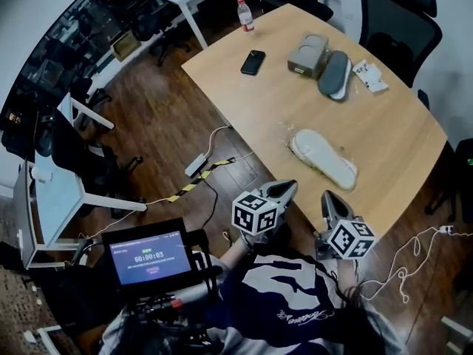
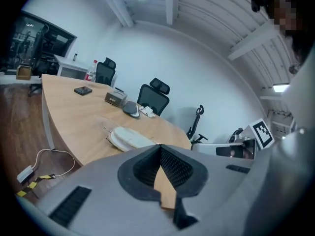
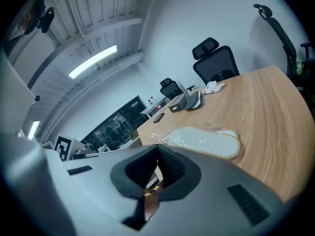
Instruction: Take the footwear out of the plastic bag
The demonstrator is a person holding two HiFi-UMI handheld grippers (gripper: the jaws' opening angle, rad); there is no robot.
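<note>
A white slipper sealed in a clear plastic bag (image 1: 323, 158) lies near the front edge of the wooden table (image 1: 384, 132). It also shows in the left gripper view as the bagged slipper (image 2: 129, 137) and in the right gripper view (image 3: 202, 140). My left gripper (image 1: 284, 189) hangs just off the table's near edge, shut and empty, a short way from the bag. My right gripper (image 1: 330, 198) is beside it, also shut with nothing held. In their own views, the left gripper (image 2: 159, 146) and right gripper (image 3: 157, 146) have their jaws together.
At the far end of the table are a grey slipper pair (image 1: 335, 74), a cardboard box (image 1: 307, 53), a black phone (image 1: 253, 61), a bottle (image 1: 245, 15) and a white packet (image 1: 369, 75). Office chairs (image 1: 395, 13) stand behind. Cables (image 1: 199, 168) lie on the floor.
</note>
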